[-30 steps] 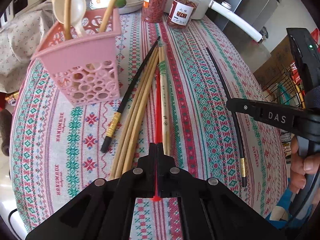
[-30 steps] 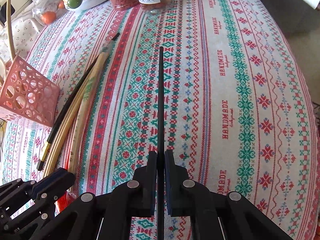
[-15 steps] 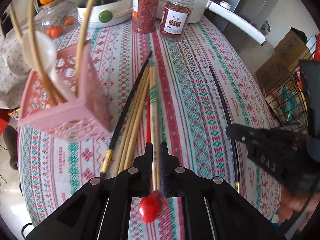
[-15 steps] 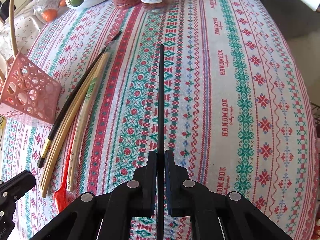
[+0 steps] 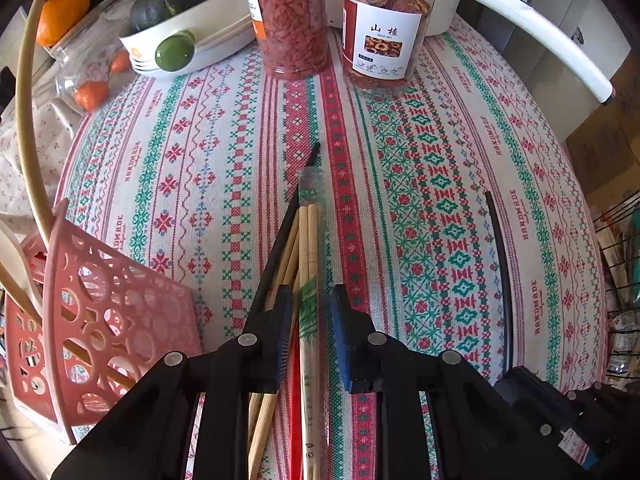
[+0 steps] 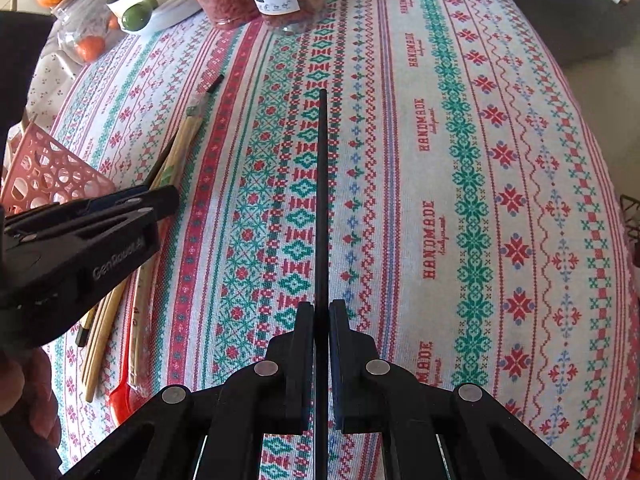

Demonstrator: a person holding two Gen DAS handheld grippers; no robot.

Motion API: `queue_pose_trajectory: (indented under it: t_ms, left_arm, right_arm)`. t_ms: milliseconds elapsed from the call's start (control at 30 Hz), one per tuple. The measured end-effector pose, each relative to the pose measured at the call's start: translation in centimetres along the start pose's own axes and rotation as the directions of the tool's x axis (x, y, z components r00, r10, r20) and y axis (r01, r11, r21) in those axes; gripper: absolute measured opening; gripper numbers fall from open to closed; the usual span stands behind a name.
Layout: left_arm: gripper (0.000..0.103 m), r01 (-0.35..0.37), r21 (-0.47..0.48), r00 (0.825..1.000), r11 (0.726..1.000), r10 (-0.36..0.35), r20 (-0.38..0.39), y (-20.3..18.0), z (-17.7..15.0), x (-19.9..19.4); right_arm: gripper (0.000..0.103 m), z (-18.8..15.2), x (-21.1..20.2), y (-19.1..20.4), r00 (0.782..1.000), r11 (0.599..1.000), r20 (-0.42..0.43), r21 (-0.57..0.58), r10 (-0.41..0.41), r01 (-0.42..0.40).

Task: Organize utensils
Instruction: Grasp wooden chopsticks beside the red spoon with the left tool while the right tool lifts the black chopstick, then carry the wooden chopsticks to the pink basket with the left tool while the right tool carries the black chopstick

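A bundle of bamboo chopsticks (image 5: 308, 240), one pair in a clear wrapper, lies on the patterned tablecloth with a black chopstick (image 5: 280, 248) beside it and a red utensil (image 5: 295, 384) under it. My left gripper (image 5: 309, 300) is open, its jaws either side of the wrapped pair. My right gripper (image 6: 321, 308) is shut on a second black chopstick (image 6: 322, 200), which lies along the cloth; it also shows in the left wrist view (image 5: 505, 280). A pink perforated holder (image 5: 108, 320) stands at the left with a spoon and sticks in it.
Two jars (image 5: 292, 16) (image 5: 384, 28), a white bowl of squash and lime (image 5: 180, 36), a glass jar of small fruit (image 5: 84, 76) and a white pot with a long handle (image 5: 540, 44) stand at the table's far side. A wire rack (image 5: 620, 248) is off the right edge.
My left gripper has opened, let go of the red utensil and moved forward over the bundle. The right gripper stays shut on its black chopstick.
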State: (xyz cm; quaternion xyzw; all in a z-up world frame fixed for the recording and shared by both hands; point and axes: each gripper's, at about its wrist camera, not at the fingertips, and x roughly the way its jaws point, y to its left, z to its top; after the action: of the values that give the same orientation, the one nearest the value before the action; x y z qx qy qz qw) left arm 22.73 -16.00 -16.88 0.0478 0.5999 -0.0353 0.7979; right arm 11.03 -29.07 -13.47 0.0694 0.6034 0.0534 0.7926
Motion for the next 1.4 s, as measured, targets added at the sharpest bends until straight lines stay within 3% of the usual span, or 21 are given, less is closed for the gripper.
queue_pose_trajectory:
  t_ms: [233,567,700,1133,1267,1400]
  left_arm:
    - [0.02,0.014,-0.012,0.999,1.0,-0.014,-0.037,-0.3,1.0,0.9]
    - [0.014,0.085,0.05,0.991,0.995,-0.08,-0.108,-1.8,1.6,1.3]
    - [0.014,0.077,0.069,0.995,0.995,-0.072,-0.075,-2.3,2.5,1.2]
    - [0.014,0.106,0.036,0.991,0.994,-0.103,-0.089,-2.4,5.3,1.3]
    - [0.009,0.093,0.097,0.996,0.991,-0.091,-0.025,-3.0,4.8,0.3]
    - [0.007,0.157,0.142,0.982,0.977,-0.17,0.078,-2.6,2.9,-3.4]
  right_arm:
    - [0.006,0.7,0.7,0.1,1.0,1.0,-0.005,0.014,0.005,-0.005]
    - [0.006,0.5,0.9,-0.8,1.0,1.0,-0.005,0.029,0.002,-0.002]
    - [0.006,0.3,0.6,-1.1,1.0,1.0,-0.007,0.029,0.002,-0.001]
    - [0.006,0.6,1.9,-0.7,1.0,0.999,-0.027,0.037,-0.006,0.007]
    - [0.006,0.9,2.3,-0.4,0.999,0.999,-0.031,0.038,-0.01,0.012]
    - [0.006,1.4,1.9,-0.1,1.0,0.999,-0.004,0.04,-0.01,0.01]
